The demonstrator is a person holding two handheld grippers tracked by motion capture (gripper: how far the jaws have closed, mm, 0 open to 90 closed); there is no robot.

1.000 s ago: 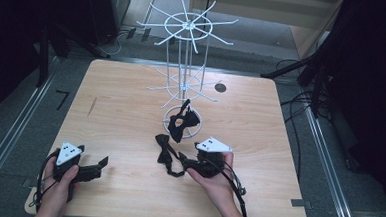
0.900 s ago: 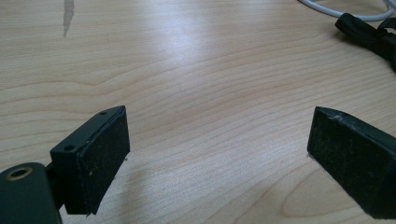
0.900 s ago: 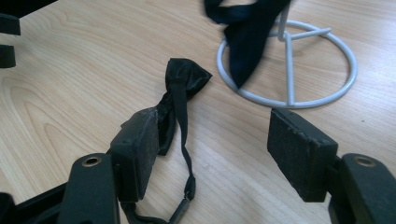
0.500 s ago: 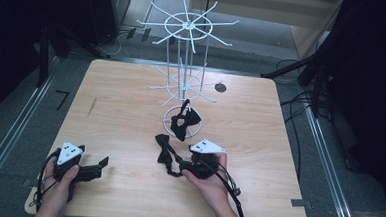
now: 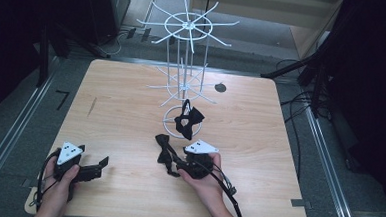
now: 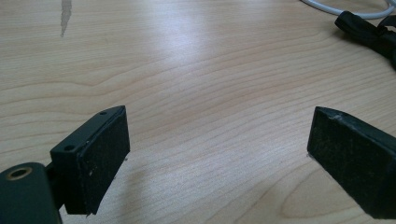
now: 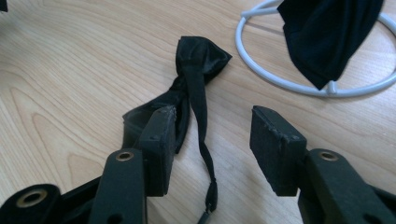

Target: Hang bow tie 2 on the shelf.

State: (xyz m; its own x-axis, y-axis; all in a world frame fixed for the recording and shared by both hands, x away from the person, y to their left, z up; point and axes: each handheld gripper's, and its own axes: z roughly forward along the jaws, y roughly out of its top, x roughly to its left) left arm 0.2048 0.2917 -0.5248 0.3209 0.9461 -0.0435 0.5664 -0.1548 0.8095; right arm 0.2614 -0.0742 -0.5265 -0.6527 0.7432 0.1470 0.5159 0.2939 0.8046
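A black bow tie [image 5: 164,154] [image 7: 198,65] lies flat on the wooden table [image 5: 121,109], its thin strap trailing toward me. My right gripper [image 5: 175,162] [image 7: 212,126] sits low over its near end and its jaws have just been closing. The strap runs between them; the left pad is against the fabric and the right pad stands apart from it. A second black bow tie [image 5: 188,119] [image 7: 327,32] hangs at the foot of the white wire rack [image 5: 185,48]. My left gripper [image 5: 97,166] [image 6: 217,140] rests open on bare wood at the front left.
The rack's white base ring [image 7: 261,70] lies just beyond the right gripper. A small dark round mark [image 5: 220,88] sits on the far side of the table. Cables trail off the near edge and along the floor at the right.
My right gripper has slid a little to the left onto the lying bow tie, and its jaws have narrowed around the strap. The left gripper has stayed put.
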